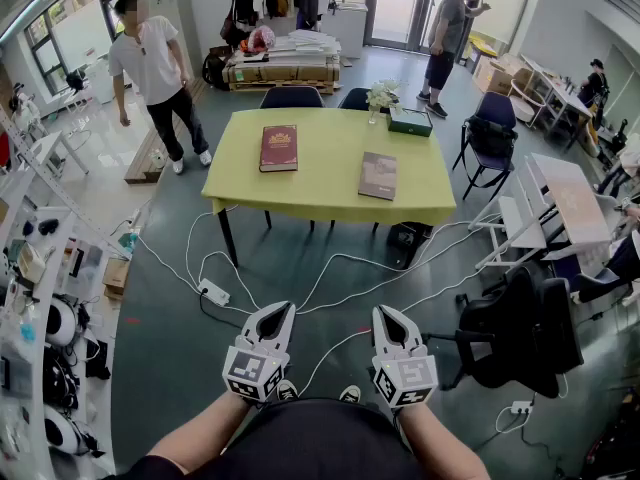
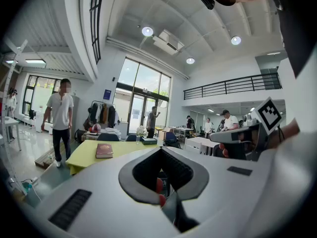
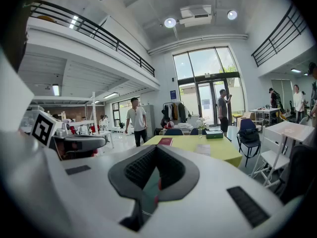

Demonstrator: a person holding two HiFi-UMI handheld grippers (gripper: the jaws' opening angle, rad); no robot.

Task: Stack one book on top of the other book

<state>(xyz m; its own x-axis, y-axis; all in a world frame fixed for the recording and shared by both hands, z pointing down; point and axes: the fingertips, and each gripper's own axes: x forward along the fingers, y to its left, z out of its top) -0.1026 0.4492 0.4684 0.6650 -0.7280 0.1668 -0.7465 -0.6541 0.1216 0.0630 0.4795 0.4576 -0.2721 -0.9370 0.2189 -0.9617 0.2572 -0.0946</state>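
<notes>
- left gripper (image 1: 276, 314): jaws fully together, nothing between; held near the body, well short of the yellow table (image 1: 325, 173)
- right gripper (image 1: 391, 314): jaws together too, empty; just right of the left one
- red book (image 1: 279, 148): flat on table's left part; brown book (image 1: 378, 175) flat to its right, nearer; apart, unstacked
- green box (image 1: 410, 120): far right of table

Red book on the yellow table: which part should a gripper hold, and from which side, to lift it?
Probably its near short edge, coming from the table's front side. The red book lies flat and closed on the yellow table, so only its thin edges offer a pinch across the thickness. That edge is the nearest one in the head view, with nothing in front of it.
</notes>
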